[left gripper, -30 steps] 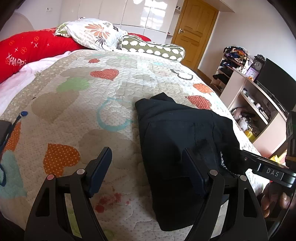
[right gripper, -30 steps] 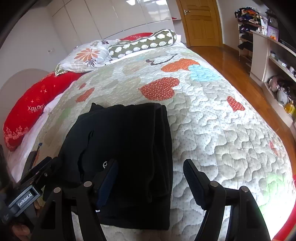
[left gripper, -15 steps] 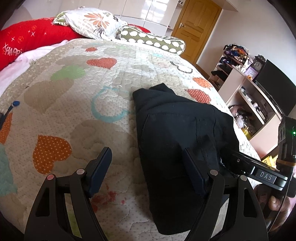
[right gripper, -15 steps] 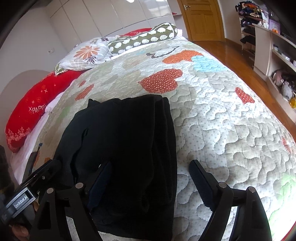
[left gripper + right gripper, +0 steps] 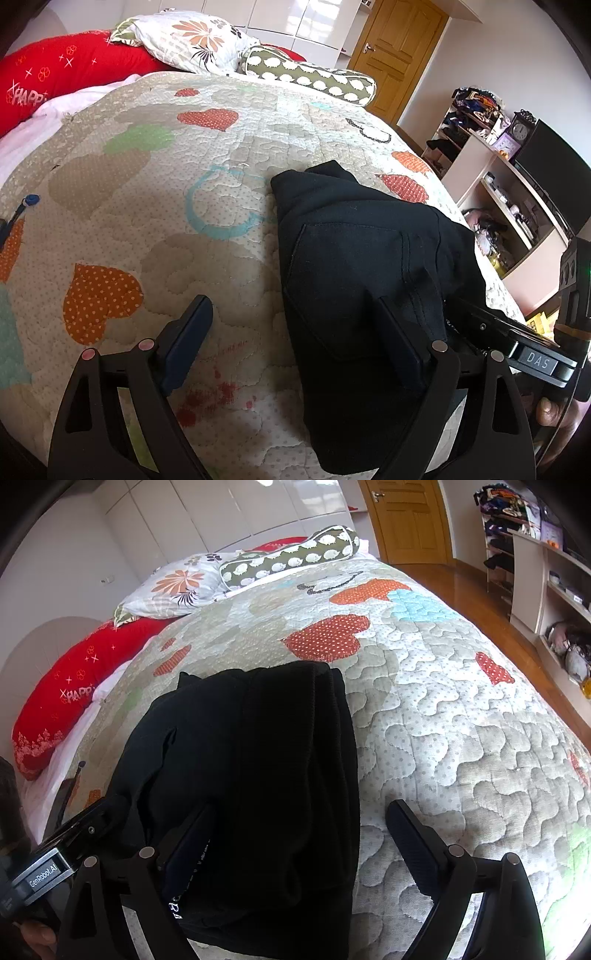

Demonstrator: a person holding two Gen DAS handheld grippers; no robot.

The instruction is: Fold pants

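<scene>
The bed (image 5: 229, 236) carries the pants (image 5: 362, 258), folded into a thick black bundle that lies across the inner fingers of both grippers. The left gripper (image 5: 295, 332) and right gripper (image 5: 299, 834) are opening, pads clear of the cloth, nothing gripped. The fold looks finished; lifting both straight away should spare the layers. No containers sit near the fingers.

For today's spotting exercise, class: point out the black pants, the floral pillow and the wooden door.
black pants (image 5: 258, 768): right wrist view, middle of the folded stack.
floral pillow (image 5: 192, 40): left wrist view, on its orange flower print.
wooden door (image 5: 399, 48): left wrist view, on its upper panels.
</scene>
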